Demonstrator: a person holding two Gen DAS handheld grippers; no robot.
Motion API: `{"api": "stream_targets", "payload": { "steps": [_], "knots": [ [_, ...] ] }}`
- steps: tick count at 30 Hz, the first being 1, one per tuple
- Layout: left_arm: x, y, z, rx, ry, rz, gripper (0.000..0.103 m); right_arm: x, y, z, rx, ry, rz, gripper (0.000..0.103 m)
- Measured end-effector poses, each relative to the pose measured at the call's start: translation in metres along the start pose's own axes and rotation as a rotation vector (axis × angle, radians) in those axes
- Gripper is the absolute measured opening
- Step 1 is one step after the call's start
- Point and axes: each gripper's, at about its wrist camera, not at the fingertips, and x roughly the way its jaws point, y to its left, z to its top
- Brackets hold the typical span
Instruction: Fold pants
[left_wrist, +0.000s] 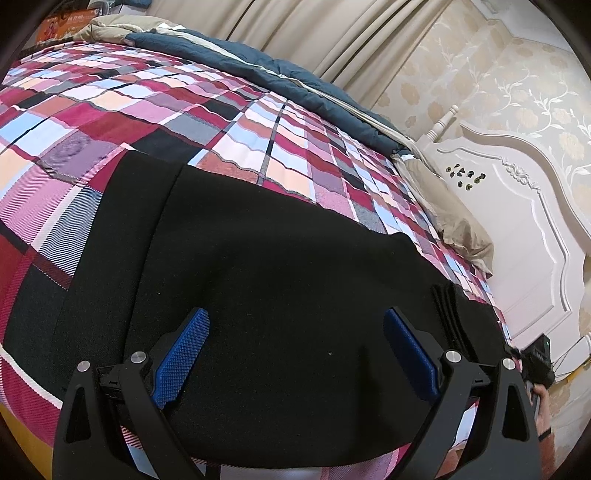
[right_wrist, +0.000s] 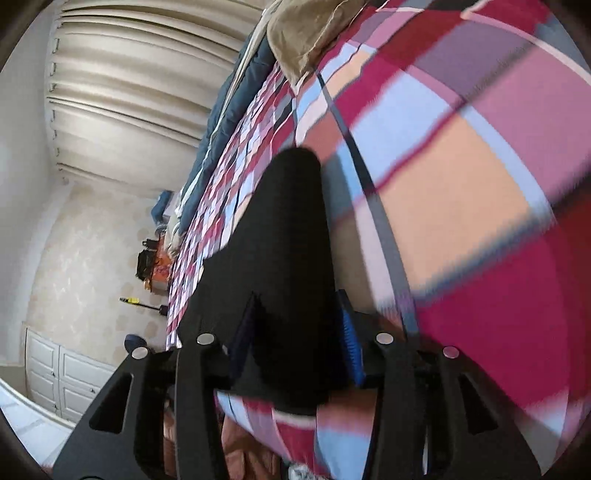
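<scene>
Your right gripper is pinching a bunched edge of the black pants, cloth packed between its blue pads; your left gripper hangs spread wide above the flat black panel, holding nothing. The pants lie across the near side of the plaid bedspread. Keep the right pinch firm, carry the edge low over the flat part, and use the left to pin it. Beyond are a blue quilt, beige curtains and a white headboard.
</scene>
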Motion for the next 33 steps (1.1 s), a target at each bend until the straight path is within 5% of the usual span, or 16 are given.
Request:
{"api": "stream_targets", "payload": {
  "steps": [3, 6, 11, 15, 16, 18, 24, 30, 33],
  "knots": [
    [0.0, 0.0, 0.0, 0.001, 0.0, 0.0, 0.094, 0.0, 0.002, -0.005, -0.049, -0.009, -0.064, 0.028],
    [-0.001, 0.0, 0.0, 0.004, -0.001, 0.0, 0.094, 0.002, -0.001, -0.004, -0.036, -0.018, -0.054, 0.026],
    [-0.001, 0.001, 0.001, -0.002, 0.001, -0.006, 0.094, -0.009, 0.007, 0.0, -0.033, -0.052, -0.109, 0.035],
    [-0.001, 0.0, 0.001, 0.002, -0.001, -0.004, 0.094, -0.03, 0.038, -0.001, -0.076, -0.223, -0.324, 0.045],
    [-0.001, 0.001, 0.002, 0.003, 0.0, -0.004, 0.094, -0.03, 0.049, -0.002, -0.091, -0.249, -0.32, 0.048],
    [-0.001, 0.0, 0.002, 0.006, 0.0, -0.002, 0.094, -0.022, 0.073, -0.005, -0.116, -0.26, -0.217, 0.054],
    [-0.001, 0.001, 0.002, -0.004, 0.001, -0.01, 0.094, 0.073, 0.123, -0.031, -0.117, 0.011, 0.161, 0.06],
    [-0.001, 0.002, 0.003, -0.008, 0.003, -0.019, 0.094, 0.155, 0.15, -0.069, -0.151, 0.216, 0.205, 0.06],
    [-0.001, 0.003, 0.002, -0.005, 0.003, -0.025, 0.094, 0.171, 0.153, -0.077, -0.188, 0.24, 0.163, 0.059]
  ]
}}
